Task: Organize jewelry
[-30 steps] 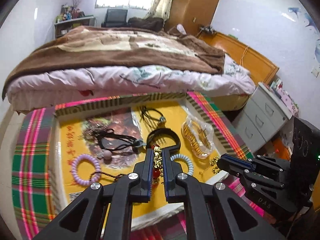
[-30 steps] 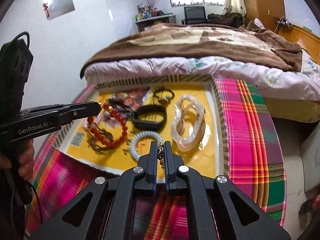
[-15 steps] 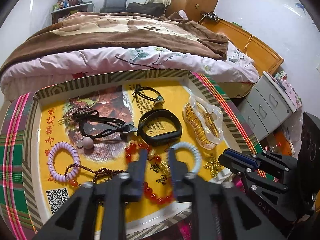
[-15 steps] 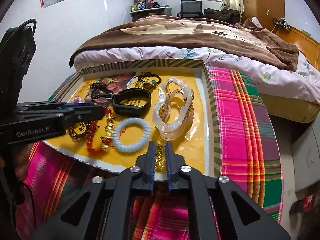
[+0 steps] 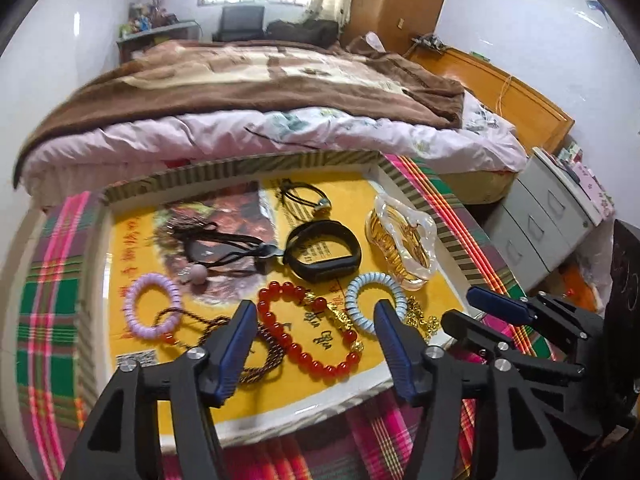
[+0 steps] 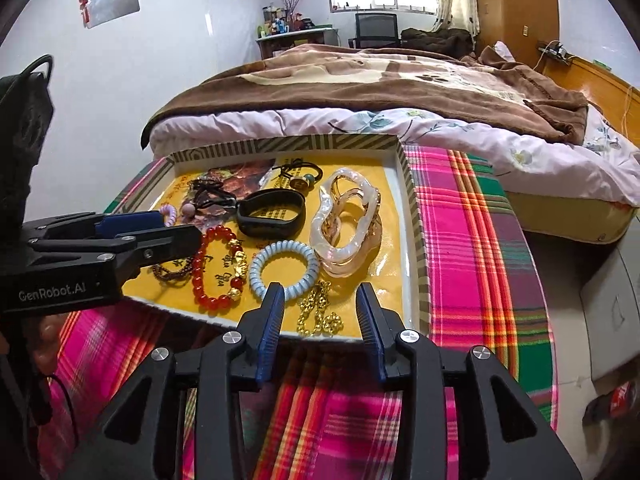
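Observation:
A yellow-lined tray (image 5: 240, 168) (image 6: 412, 208) holds the jewelry. My left gripper (image 5: 314, 316) is open and empty just above the red bead bracelet (image 5: 298, 350) (image 6: 202, 276), which lies flat near the tray's front. My right gripper (image 6: 320, 296) is open and empty over the gold chain (image 6: 318, 314) (image 5: 420, 318) lying at the tray's front edge. Around them lie a light blue coil band (image 5: 376, 304) (image 6: 284, 270), a black band (image 5: 324, 252), a purple coil band (image 5: 152, 308), a brown bead string (image 5: 264, 354), black cords (image 5: 228, 248) and a clear bag of gold bangles (image 5: 402, 240) (image 6: 348, 224).
The tray rests on a pink and green plaid cloth (image 6: 472, 240). A bed with a brown blanket (image 5: 260, 80) stands right behind it. A grey drawer unit (image 5: 552, 216) is to the right.
Both grippers opened. The left let the red bead bracelet down flat onto the tray. The right let the gold chain drop at the tray's front edge. Both pulled back slightly.

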`<state>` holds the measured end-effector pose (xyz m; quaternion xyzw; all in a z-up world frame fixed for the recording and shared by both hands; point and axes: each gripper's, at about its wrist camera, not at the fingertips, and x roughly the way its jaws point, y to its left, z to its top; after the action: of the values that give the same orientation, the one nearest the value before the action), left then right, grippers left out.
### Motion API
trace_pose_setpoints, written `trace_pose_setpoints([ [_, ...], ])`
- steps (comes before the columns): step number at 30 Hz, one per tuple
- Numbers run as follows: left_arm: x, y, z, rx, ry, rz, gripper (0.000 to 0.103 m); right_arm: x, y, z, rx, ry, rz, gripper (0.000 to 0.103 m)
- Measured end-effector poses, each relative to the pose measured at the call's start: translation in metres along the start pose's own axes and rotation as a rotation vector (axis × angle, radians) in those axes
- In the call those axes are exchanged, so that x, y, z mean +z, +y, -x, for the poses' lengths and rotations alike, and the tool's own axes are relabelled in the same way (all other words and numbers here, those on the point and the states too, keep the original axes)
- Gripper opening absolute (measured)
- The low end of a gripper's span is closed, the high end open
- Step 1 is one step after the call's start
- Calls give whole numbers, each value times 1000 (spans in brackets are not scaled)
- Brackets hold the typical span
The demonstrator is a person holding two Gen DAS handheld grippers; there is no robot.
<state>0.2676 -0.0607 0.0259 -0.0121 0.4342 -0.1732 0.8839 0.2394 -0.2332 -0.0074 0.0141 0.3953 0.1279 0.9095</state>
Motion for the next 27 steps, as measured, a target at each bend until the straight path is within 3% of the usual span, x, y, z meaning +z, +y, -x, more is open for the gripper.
trace_pose_setpoints([
  [7, -17, -5, 31, 95, -43, 4, 66, -10, 11, 21, -29, -33, -1, 50],
  [16, -52, -9, 61, 216, -73, 28, 76, -26, 27, 47, -94, -72, -19, 52],
  [27, -92, -9, 82, 255, -76, 80, 76, -42, 39, 63, -98, -77, -48, 52],
])
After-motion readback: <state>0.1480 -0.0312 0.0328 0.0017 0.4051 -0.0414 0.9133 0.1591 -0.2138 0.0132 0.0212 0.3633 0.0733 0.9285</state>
